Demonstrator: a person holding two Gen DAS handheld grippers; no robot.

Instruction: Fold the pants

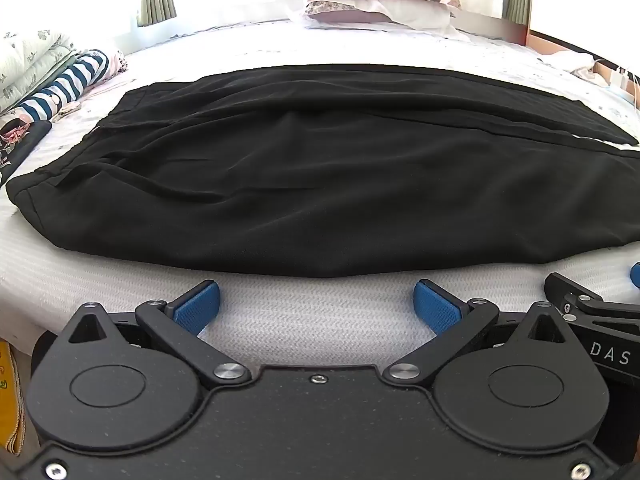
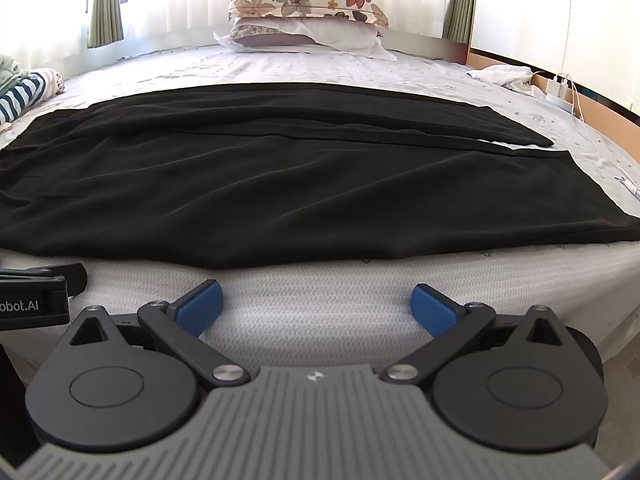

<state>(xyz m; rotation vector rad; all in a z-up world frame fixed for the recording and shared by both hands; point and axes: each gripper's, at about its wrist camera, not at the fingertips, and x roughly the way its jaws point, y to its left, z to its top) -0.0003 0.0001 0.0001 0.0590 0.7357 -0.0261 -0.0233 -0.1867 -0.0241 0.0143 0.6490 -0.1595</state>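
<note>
Black pants [image 1: 312, 184] lie spread flat across the bed, waistband to the left, both legs running right, one beside the other with a thin gap at the hems. They also fill the right wrist view [image 2: 304, 184]. My left gripper [image 1: 318, 304] is open and empty, just short of the pants' near edge, over the mattress side. My right gripper [image 2: 316, 304] is open and empty too, at the same near edge, further right. Each gripper's body shows at the edge of the other's view.
The bed [image 2: 320, 300] has a white quilted mattress edge nearest me. Stacked floral pillows [image 2: 308, 20] lie at the far end. Folded striped clothes [image 1: 68, 80] sit at the left. A white cloth and charger cables [image 2: 560, 88] lie at the right by the wooden frame.
</note>
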